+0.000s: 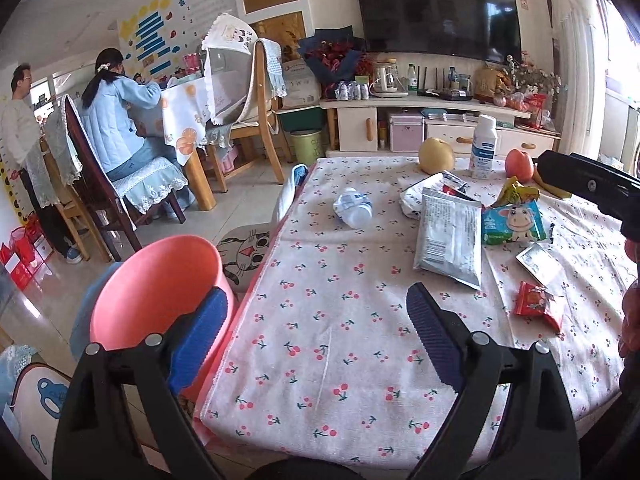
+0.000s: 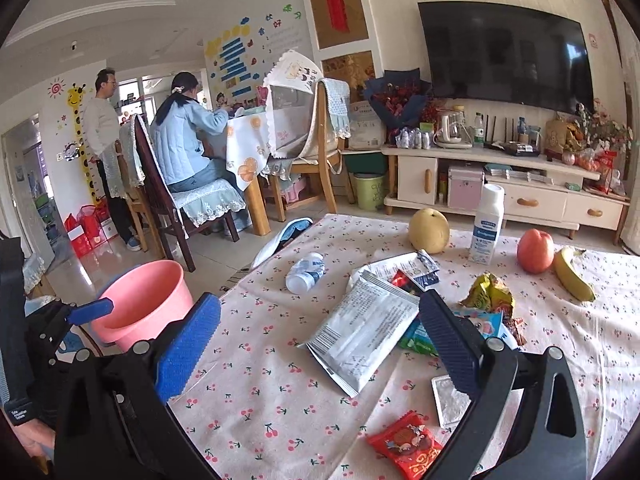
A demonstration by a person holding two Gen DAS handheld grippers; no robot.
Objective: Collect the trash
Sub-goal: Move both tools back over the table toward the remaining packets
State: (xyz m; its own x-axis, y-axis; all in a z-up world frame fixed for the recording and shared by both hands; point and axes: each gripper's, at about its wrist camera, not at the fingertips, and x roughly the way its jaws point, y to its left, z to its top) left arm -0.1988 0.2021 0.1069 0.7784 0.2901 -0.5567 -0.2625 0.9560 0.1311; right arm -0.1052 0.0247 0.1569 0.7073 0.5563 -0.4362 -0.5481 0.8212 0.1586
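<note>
Both grippers — left [image 1: 316, 336], right [image 2: 320, 344] — gape apart, holding nothing. Silver-white foil packet [image 2: 362, 336] lies flat mid-tablecloth [image 2: 280, 400], long axis running near-left to far-right, barcode end nearest.

Flat wrappers [image 2: 362, 344] beside pink bin [image 2: 144, 304]

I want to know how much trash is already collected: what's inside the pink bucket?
The pink bucket shows only bare pink inner wall; no trash is visible. Its bottom is hidden by the near rim in the right wrist view and by the left hand-held gripper in the other.
</note>
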